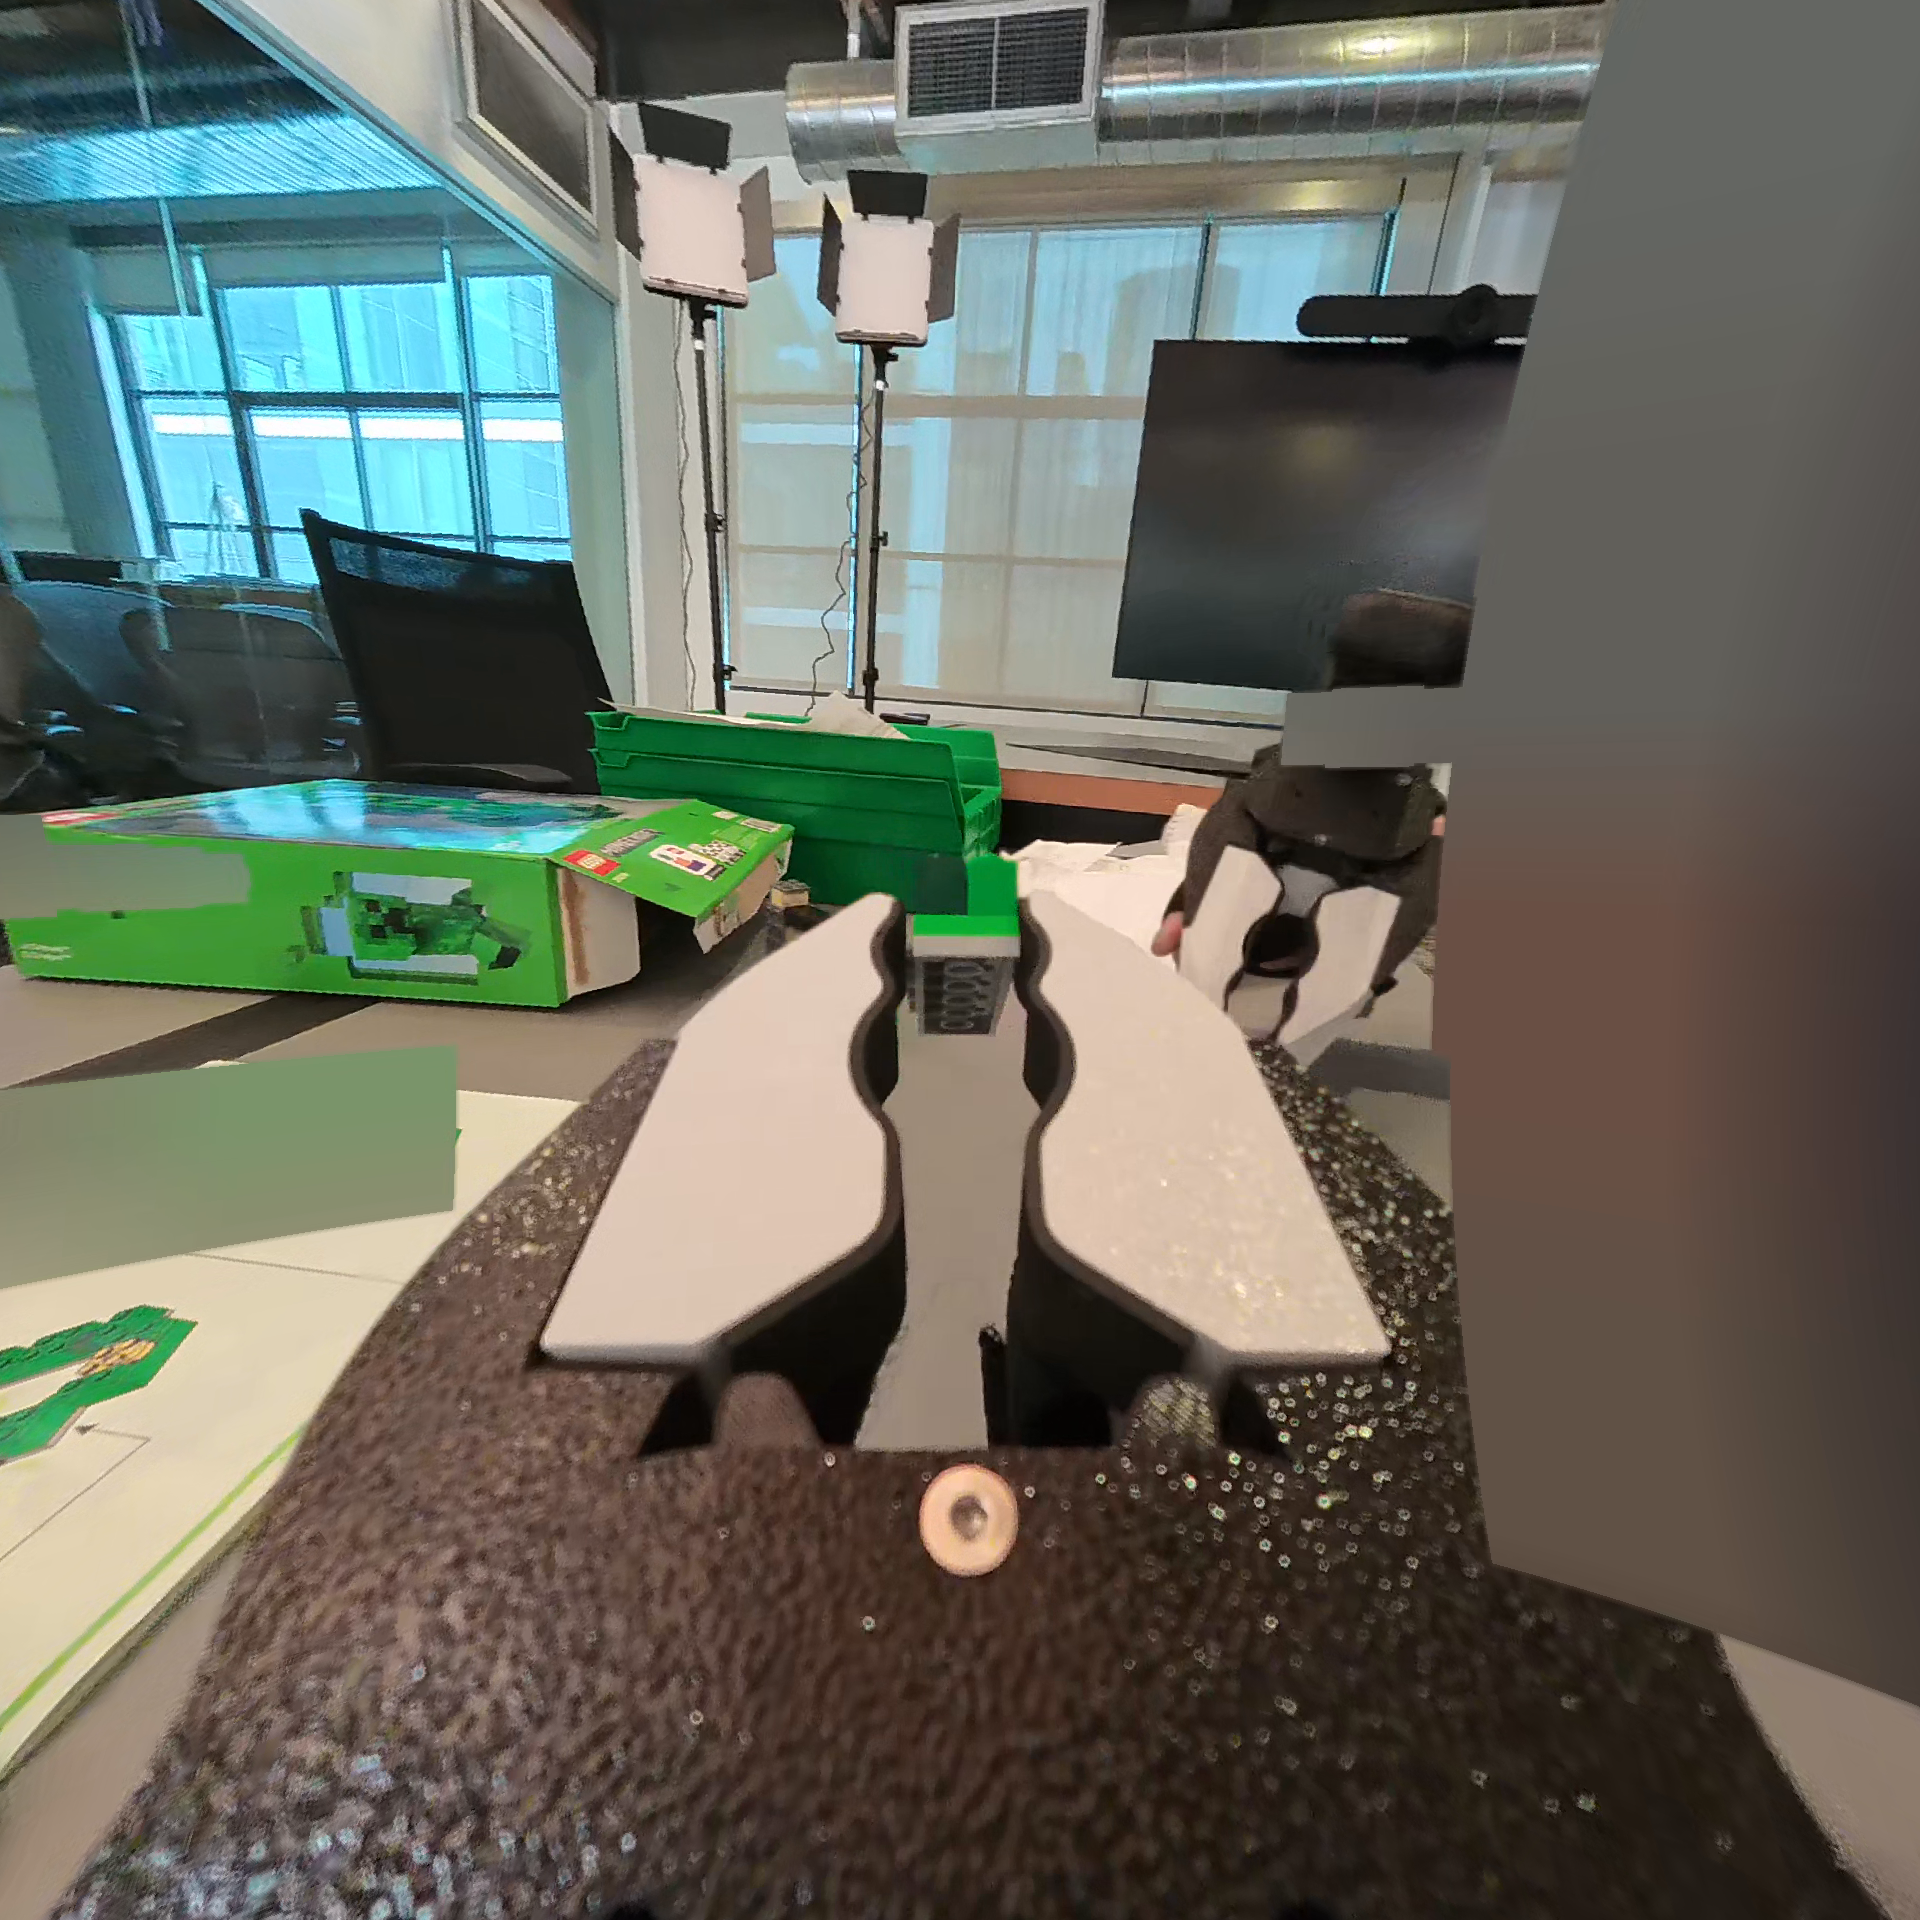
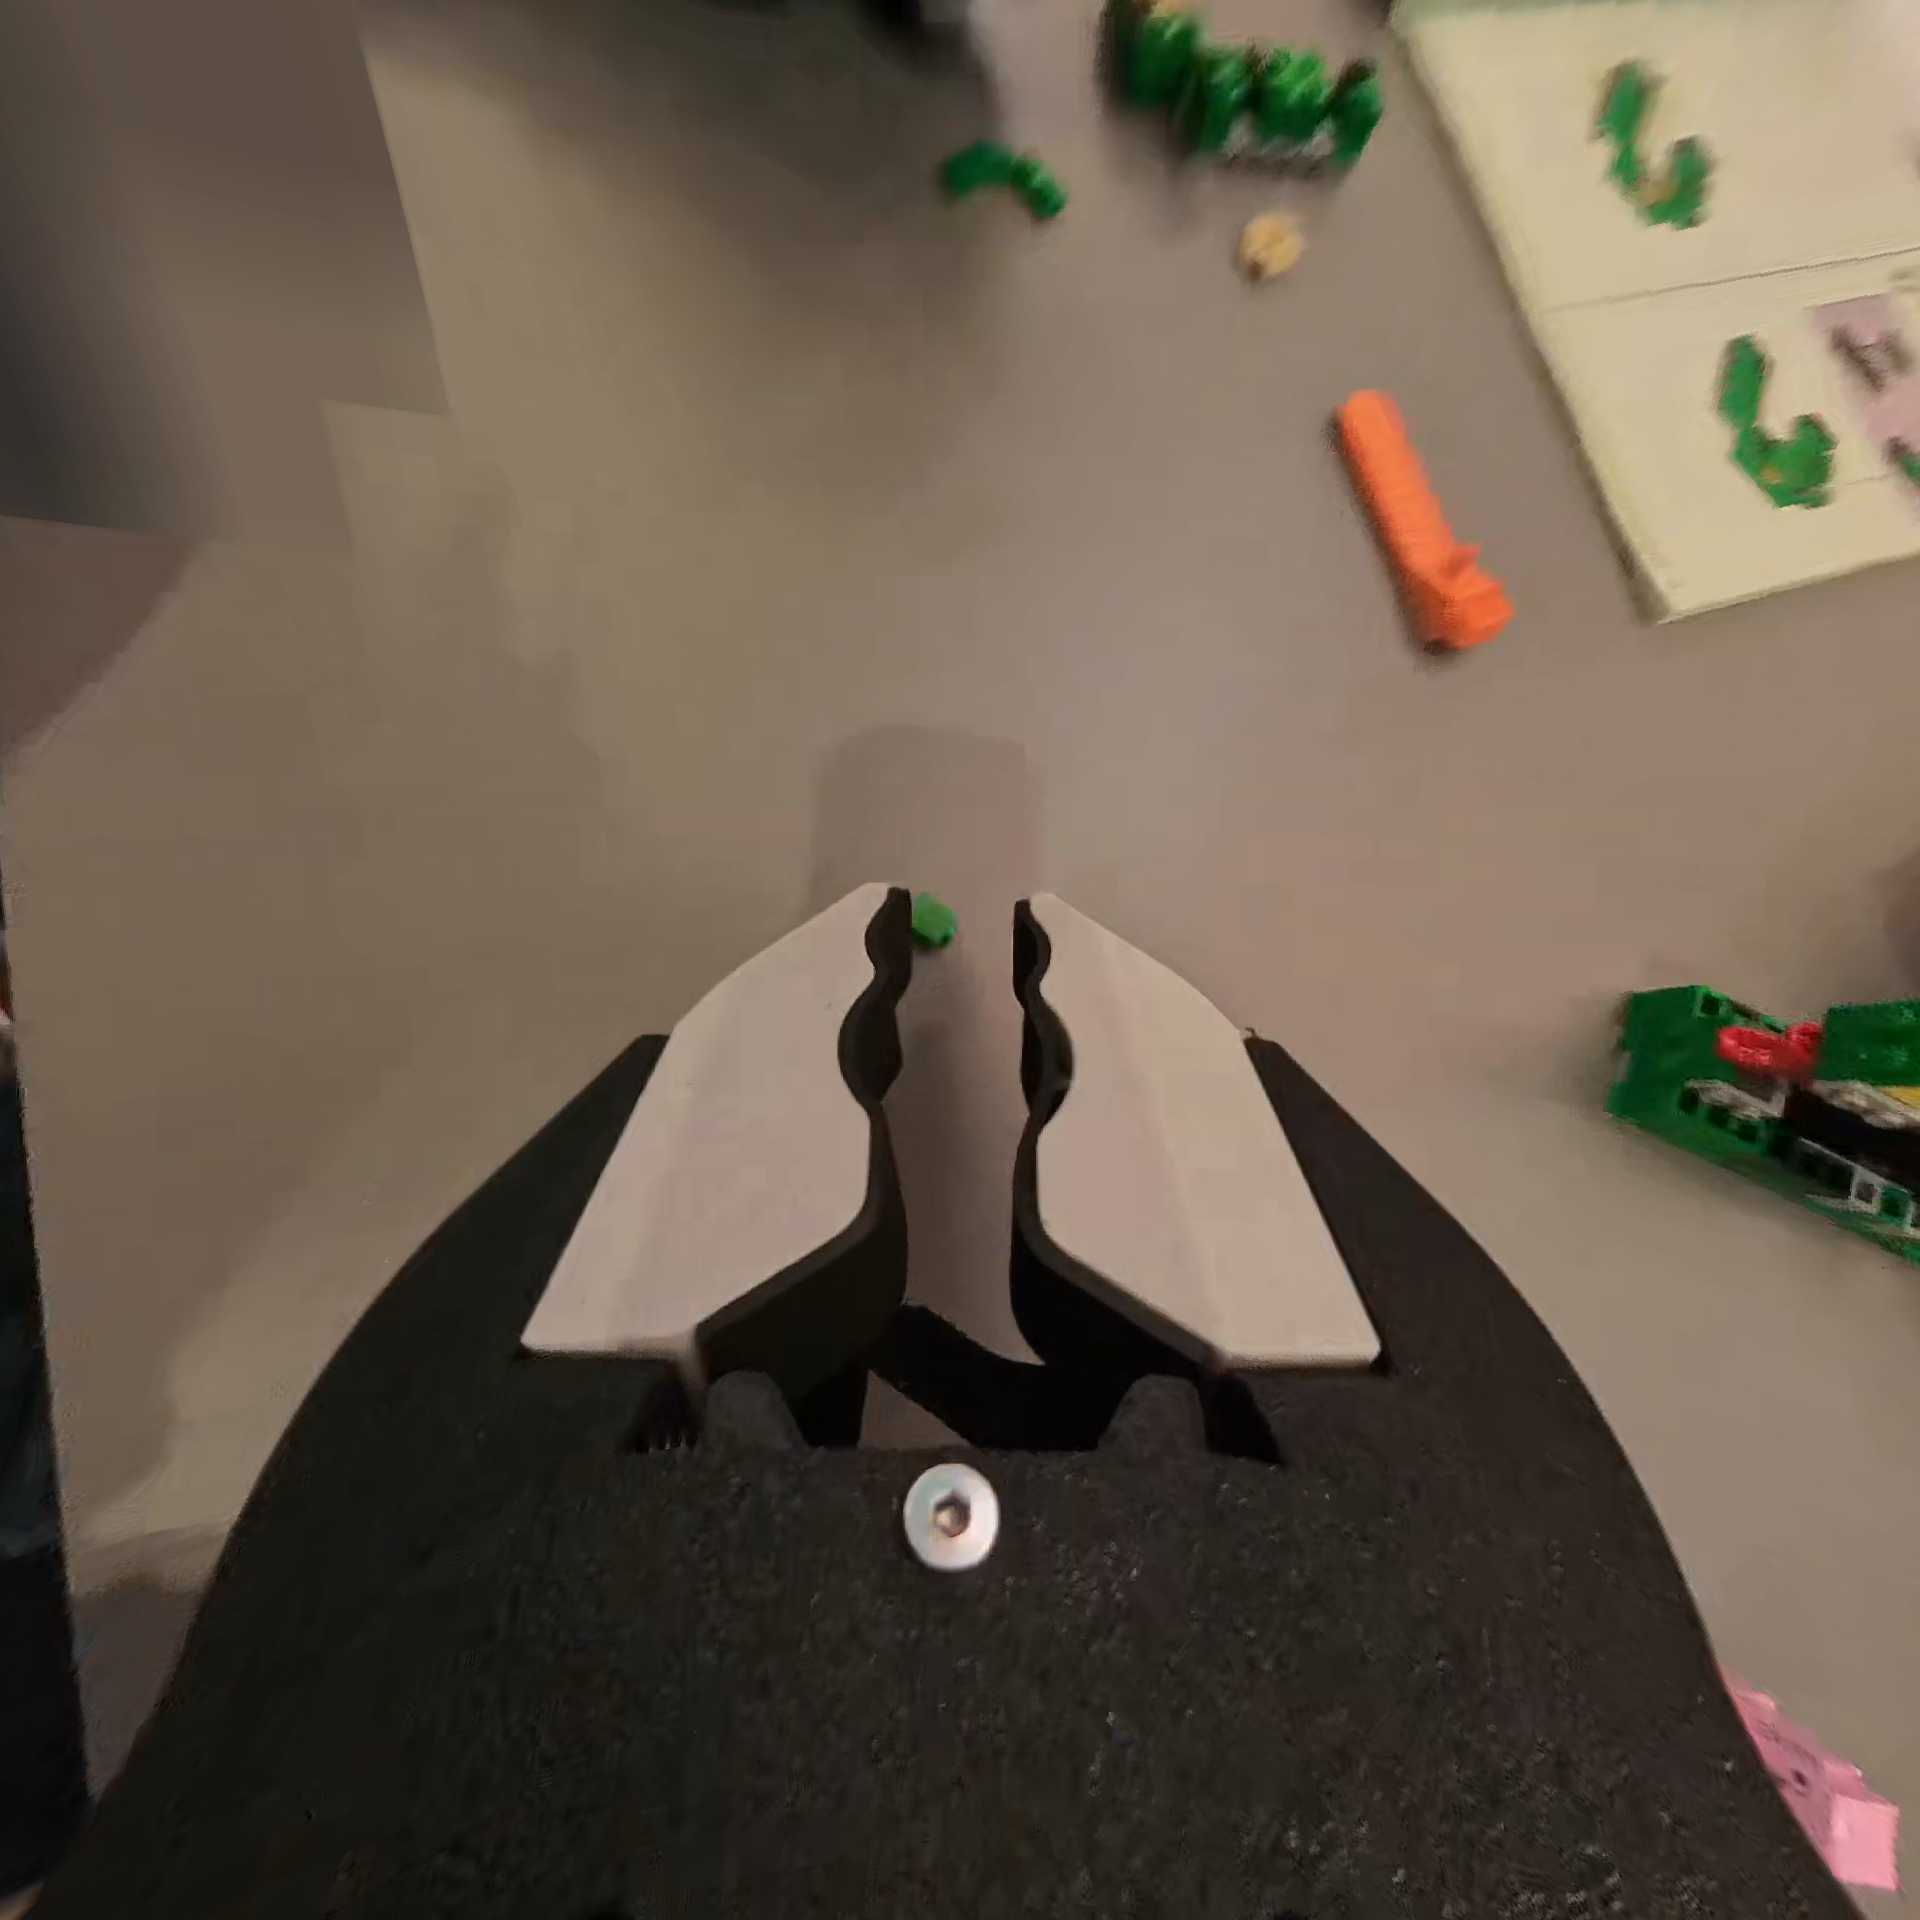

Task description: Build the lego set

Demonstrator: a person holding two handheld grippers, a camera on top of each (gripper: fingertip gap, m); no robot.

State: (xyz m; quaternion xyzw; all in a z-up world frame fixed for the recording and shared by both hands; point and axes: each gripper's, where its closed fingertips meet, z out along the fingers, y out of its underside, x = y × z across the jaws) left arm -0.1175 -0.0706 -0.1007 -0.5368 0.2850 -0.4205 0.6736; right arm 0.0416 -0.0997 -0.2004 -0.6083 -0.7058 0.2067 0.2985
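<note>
My left gripper (image 1: 961, 920) is shut on a small lego block (image 1: 961, 977) with a green top, a pale middle layer and a dark underside, and holds it up off the table. My right gripper (image 2: 961, 914) points down at the grey table (image 2: 623, 623) with its jaws apart. A tiny green piece (image 2: 932, 921) shows just beside its left fingertip; I cannot tell if it touches. The right gripper also shows in the left wrist view (image 1: 1283, 935), held by a gloved hand. The open instruction booklet (image 2: 1662, 312) lies at the upper right.
An orange brick separator (image 2: 1418, 520), a green build (image 2: 1247, 94), a small green cluster (image 2: 1003, 177) and a tan piece (image 2: 1270, 246) lie on the table. A green, black and red build (image 2: 1766, 1101) sits right, a pink piece (image 2: 1818, 1787) below. The lego box (image 1: 312, 904) and green bins (image 1: 790, 790) stand behind. The tan piece (image 2: 1270, 246) is closer to my left gripper, around 12 cm from its tips; the right tips are 20 cm off.
</note>
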